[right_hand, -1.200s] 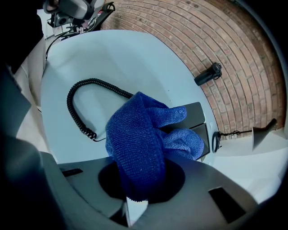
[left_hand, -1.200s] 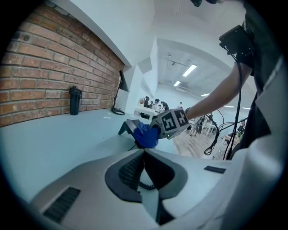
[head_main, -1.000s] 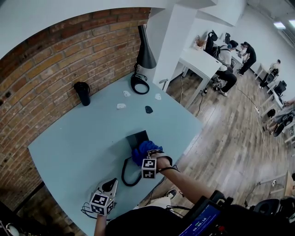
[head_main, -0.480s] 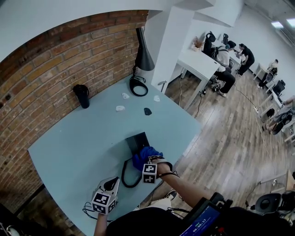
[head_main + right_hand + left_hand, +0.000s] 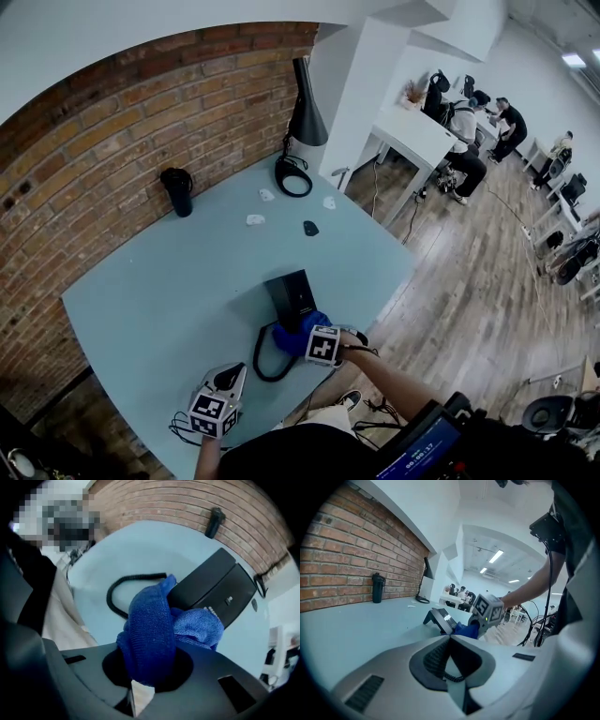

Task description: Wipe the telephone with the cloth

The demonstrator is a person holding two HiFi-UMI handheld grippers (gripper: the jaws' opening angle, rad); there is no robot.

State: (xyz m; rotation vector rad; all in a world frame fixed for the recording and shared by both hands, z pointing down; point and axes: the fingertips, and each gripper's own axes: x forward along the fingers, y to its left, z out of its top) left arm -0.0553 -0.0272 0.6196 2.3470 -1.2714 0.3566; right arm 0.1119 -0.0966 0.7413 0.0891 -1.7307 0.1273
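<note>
As the right gripper (image 5: 310, 340), clamped on the cloth (image 5: 147, 630), drags to the telephone's (image 5: 291, 295) near edge, one stroke looks nearly done.

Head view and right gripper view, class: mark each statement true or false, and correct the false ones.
1. The jaws of the right gripper are shut on the blue knitted cloth. True.
2. The black desk telephone lies on the wooden floor. False: it stands on the pale blue table.
3. The black cylindrical bottle stands by the brick wall. True.
4. The black coiled cord is wound round the bottle. False: it lies on the table beside the telephone.
</note>
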